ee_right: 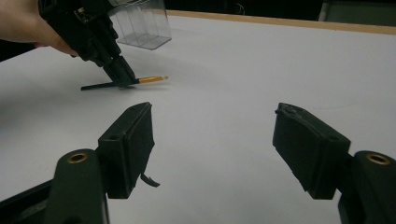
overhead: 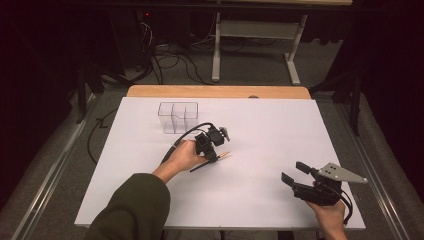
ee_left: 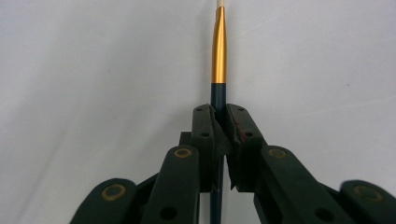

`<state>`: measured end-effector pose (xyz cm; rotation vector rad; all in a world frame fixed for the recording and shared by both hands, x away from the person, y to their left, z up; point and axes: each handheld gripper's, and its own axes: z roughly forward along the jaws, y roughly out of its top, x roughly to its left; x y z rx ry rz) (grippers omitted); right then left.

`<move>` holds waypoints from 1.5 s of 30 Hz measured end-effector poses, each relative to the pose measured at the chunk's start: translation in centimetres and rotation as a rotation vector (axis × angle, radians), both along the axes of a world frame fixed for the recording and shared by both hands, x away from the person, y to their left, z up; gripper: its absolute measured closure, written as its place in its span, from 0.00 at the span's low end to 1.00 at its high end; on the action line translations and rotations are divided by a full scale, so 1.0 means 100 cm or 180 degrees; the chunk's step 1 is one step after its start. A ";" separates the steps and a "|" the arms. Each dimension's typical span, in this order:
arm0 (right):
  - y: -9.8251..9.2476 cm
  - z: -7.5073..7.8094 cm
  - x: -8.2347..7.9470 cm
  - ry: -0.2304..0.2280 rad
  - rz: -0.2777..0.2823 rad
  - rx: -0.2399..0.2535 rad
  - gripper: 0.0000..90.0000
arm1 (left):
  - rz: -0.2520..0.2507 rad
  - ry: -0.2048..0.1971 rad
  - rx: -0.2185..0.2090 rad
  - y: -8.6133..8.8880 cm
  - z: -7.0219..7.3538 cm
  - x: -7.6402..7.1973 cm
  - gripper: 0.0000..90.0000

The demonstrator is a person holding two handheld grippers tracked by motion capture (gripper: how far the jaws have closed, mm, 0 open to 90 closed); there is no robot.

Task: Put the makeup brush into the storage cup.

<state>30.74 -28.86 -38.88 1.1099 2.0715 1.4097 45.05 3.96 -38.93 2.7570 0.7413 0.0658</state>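
1. No readable text, label, brand, number or sign is showing in the high view.
2. The brush (ee_left: 219, 51) is bearing no legible marking on its gold ferrule or dark handle in the left gripper view.
3. The clear organizer (overhead: 178, 117) and white tabletop (overhead: 270, 135) are carrying no lettering.

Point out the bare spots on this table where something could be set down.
Most of the white table is bare: the far right beyond the clear organizer, the middle between the two hand-held grippers, the near left edge. It is crowded only around the left hand-held gripper clamping the brush, and the right hand-held gripper.
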 end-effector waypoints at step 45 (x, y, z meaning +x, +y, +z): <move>0.004 -0.001 0.000 0.0046 0.0099 -0.0003 0.33 | 0.0185 -0.0192 -0.0863 0.034 0.028 -0.024 0.91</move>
